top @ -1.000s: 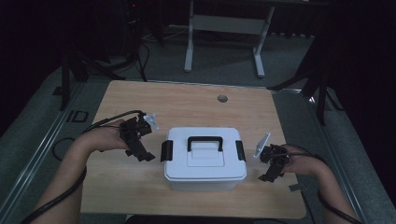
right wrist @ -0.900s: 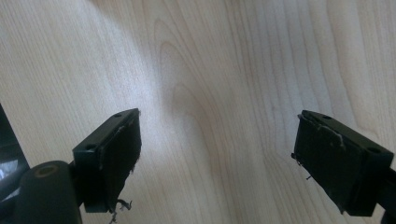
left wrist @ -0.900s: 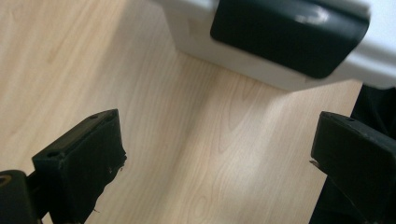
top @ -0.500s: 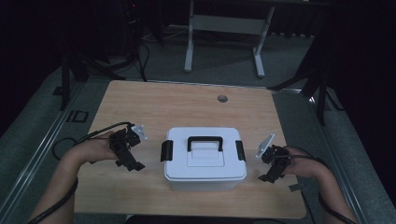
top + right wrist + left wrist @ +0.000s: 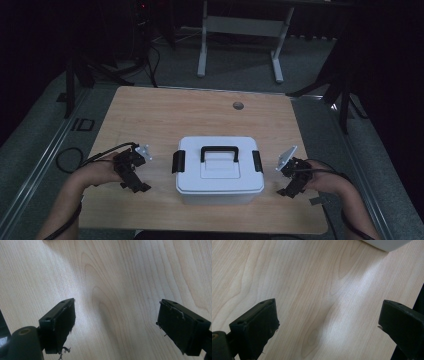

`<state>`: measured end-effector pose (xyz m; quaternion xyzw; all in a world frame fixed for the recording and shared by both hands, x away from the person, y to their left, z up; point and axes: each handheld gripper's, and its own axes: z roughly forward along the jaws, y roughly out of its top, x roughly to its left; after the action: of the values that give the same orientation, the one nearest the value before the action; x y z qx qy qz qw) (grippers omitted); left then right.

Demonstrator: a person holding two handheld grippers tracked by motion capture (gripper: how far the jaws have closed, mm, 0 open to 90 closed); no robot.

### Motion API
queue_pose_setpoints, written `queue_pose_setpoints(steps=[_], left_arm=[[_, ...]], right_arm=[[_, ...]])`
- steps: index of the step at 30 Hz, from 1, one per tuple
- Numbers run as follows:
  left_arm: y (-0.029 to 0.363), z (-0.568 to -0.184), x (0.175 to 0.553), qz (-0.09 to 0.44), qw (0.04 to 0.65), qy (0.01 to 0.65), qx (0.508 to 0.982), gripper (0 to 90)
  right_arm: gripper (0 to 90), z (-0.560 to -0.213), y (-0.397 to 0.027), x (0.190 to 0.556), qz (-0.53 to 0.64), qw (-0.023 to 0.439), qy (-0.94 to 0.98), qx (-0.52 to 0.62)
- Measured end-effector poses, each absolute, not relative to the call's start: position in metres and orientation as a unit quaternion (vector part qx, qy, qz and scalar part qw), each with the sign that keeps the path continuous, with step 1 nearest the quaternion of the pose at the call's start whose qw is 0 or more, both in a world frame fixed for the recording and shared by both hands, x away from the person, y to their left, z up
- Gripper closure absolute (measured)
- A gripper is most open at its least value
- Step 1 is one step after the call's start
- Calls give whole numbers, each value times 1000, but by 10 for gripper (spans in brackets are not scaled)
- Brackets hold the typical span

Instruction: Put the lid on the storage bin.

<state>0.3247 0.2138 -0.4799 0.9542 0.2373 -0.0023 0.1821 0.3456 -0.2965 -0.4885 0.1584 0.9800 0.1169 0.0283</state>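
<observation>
A white lidded box point(image 5: 219, 170) sits mid-surface point(image 5: 200, 115) between the left gripper point(image 5: 131, 172) and the right gripper point(image 5: 292, 177), apart from both; both sets of jaws gape wide over bare wood.

High view: fixed above person's side, facing forward and down, far enough to take in whole wooden table point(image 5: 160, 120) plus floor beyond. Left gripper view: close, looking down along own jaws at tabletop point(image 5: 312, 302). Right gripper view: same, close over tabletop point(image 5: 112, 277). All share table surface.
</observation>
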Motion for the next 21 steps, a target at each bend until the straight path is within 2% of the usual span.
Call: queue_pose_setpoints(steps=[21], left_arm=[[220,-528,309,-6,189,254,948,18]], right_arm=[[139,-504,-311,341,150,37,972,178]])
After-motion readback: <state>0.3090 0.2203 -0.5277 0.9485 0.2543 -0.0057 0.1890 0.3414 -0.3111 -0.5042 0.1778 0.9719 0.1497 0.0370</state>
